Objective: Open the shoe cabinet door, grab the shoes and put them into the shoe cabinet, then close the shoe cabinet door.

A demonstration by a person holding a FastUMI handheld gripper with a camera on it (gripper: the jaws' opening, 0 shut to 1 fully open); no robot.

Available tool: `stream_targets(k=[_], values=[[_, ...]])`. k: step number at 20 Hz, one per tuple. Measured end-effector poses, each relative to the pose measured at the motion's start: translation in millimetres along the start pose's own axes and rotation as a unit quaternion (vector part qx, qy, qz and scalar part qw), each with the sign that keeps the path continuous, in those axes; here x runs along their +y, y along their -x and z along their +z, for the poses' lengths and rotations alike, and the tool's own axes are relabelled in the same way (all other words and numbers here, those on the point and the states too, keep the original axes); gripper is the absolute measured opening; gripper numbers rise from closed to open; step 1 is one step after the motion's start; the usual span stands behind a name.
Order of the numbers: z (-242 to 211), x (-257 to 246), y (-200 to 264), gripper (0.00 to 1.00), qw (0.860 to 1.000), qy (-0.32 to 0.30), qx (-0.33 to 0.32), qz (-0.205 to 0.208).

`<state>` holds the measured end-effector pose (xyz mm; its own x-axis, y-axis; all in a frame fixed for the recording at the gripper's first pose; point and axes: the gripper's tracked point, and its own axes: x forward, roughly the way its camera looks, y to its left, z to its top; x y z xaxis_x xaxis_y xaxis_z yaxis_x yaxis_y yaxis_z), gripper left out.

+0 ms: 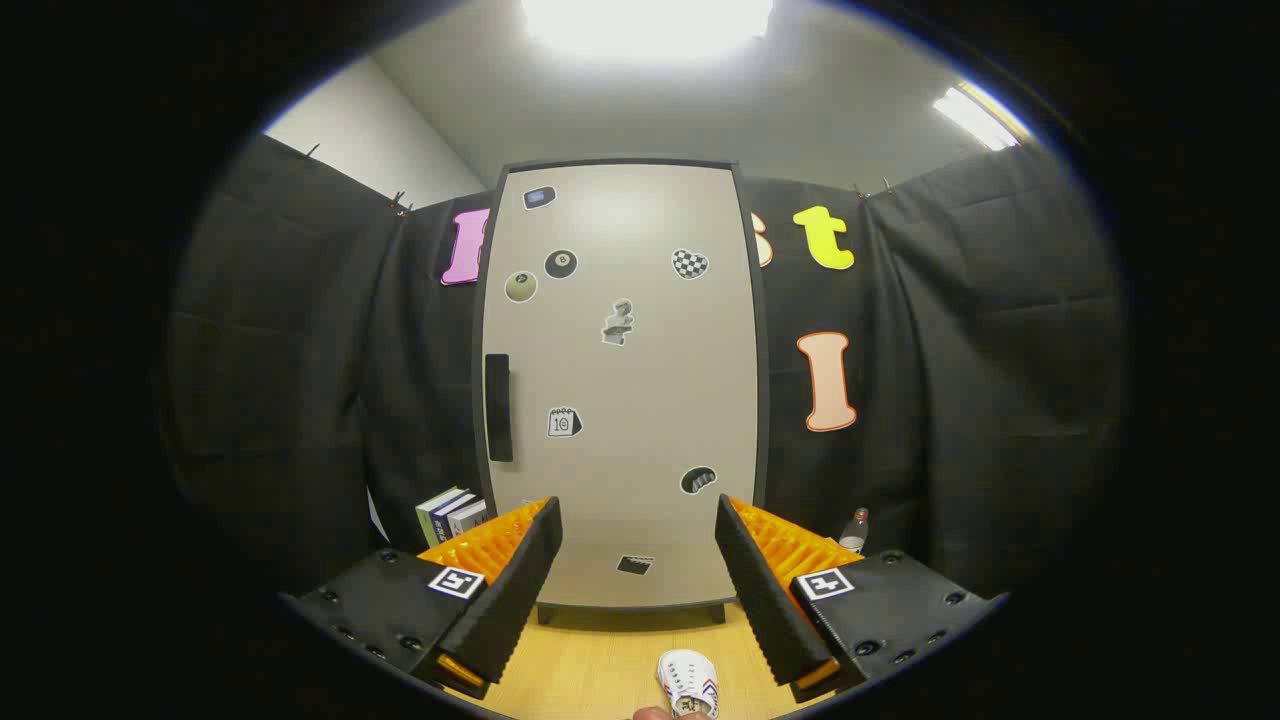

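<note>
Hand-held gripper [638,590] wide open, empty, facing closed beige sticker-covered shoe cabinet door [620,400] with black handle [498,407]. White shoe [689,682] on wooden desk [590,665] between fingers.

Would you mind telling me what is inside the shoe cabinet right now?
That cannot be seen: the shoe cabinet door is closed, showing stickers and a handle. The open gripper faces it; a white shoe lies outside.

Beige cabinet door [620,400] w/ blk handle [498,407]; white shoe [688,682].
</note>
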<state>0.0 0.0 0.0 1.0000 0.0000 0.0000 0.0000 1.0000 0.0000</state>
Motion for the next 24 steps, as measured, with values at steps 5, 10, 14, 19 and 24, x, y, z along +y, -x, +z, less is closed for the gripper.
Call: stream_targets(k=[5, 10, 14, 19, 24], values=[[5, 3, 4, 0.97, 1.0, 0.003, -0.003, 0.003], [9, 9, 5, 0.97, 1.0, 0.001, -0.005, 0.007], [14, 14, 6, 0.97, 1.0, 0.0, -0.011, 0.008], [15, 23, 7, 0.97, 1.0, 0.004, -0.01, 0.011], [23, 25, 3, 0.97, 1.0, 0.012, -0.009, 0.01]])
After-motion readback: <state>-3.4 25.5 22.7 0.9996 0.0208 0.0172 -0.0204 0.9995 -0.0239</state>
